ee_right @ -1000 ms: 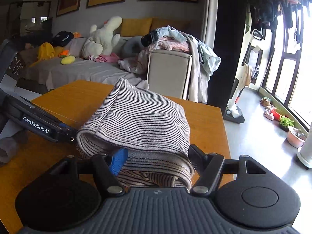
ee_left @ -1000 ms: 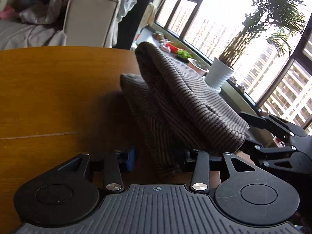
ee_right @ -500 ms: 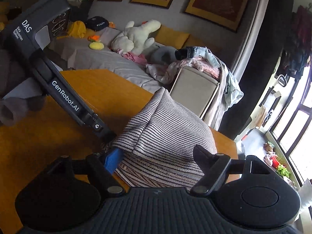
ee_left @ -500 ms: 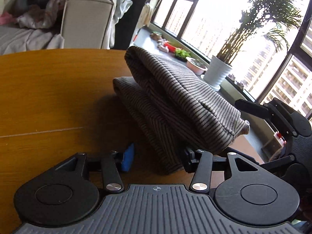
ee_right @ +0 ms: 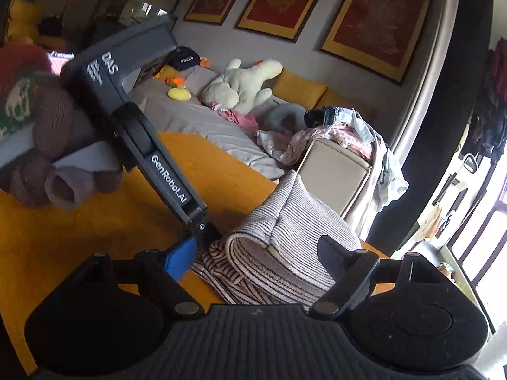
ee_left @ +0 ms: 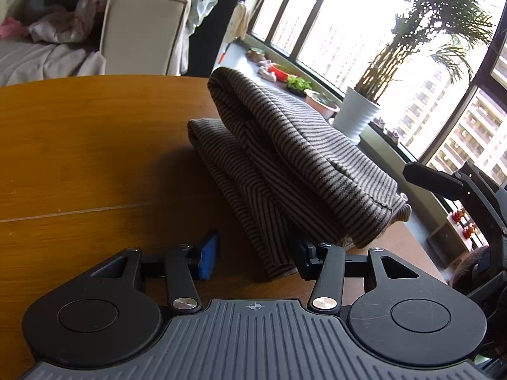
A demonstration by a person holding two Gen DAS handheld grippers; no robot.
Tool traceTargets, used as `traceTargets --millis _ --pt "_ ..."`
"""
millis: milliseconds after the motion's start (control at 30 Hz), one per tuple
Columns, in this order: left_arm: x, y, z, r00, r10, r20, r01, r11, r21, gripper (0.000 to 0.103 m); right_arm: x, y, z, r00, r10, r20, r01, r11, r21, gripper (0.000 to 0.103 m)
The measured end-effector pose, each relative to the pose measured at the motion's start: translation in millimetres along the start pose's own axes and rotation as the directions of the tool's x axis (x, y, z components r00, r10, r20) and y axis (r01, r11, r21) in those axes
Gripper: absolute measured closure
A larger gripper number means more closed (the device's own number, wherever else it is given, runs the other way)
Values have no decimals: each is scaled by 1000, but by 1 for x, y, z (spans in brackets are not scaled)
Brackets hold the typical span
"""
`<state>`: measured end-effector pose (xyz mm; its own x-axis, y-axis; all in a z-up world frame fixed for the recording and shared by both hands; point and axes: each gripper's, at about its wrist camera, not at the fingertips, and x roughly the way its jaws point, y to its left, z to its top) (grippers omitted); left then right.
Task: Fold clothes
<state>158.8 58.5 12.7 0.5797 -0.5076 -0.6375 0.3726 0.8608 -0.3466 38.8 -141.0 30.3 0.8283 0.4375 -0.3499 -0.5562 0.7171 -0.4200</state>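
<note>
Both tools (right (ee_right: 253, 262) opening, left (ee_left: 253, 259) parted) straddle the folded striped garment (ee_left: 285, 158), gripping nothing.

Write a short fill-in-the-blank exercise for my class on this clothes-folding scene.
1. The folded garment has a ____ pattern.
2. It lies on a ____ table.
3. The potted palm stands by the ____.
4. On the sofa lies a white ____ toy.

Missing words: striped; wooden; window; plush
</note>
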Motion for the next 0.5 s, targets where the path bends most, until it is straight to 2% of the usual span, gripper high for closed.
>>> traceTargets --millis 67,100,133,167,200,233,300,400,500 --pt "0 0 0 1000 3 -1 -3 1000 1 49 14 0 -2 1000 -5 -26 5 1000 22 20" --pt "0 0 0 1000 4 -1 -4 1000 3 49 20 0 -3 999 0 -40 0 1000 22 25" --pt "0 0 0 1000 5 -2 -5 1000 4 48 25 1 -4 998 3 -55 -3 1000 1 37" --pt "-1 0 0 1000 6 -3 -6 1000 6 48 28 3 -5 998 6 -66 -7 1000 -19 39" --pt "-1 1 -1 1000 3 -3 -3 1000 7 48 28 2 -3 998 14 -69 -16 999 -28 46" --pt "-1 2 -1 1000 -1 -4 1 1000 7 48 26 -2 0 997 26 -75 -27 1000 -10 57" --pt "-1 3 -1 1000 -9 -5 9 1000 9 48 20 -23 10 996 60 -67 -53 992 113 72" --pt "0 8 0 999 -34 -9 34 999 -9 48 6 -64 30 993 117 33 -121 926 359 84" --pt "6 9 -2 998 -64 -16 63 998 -27 49 10 -83 42 972 206 118 -237 838 492 88"
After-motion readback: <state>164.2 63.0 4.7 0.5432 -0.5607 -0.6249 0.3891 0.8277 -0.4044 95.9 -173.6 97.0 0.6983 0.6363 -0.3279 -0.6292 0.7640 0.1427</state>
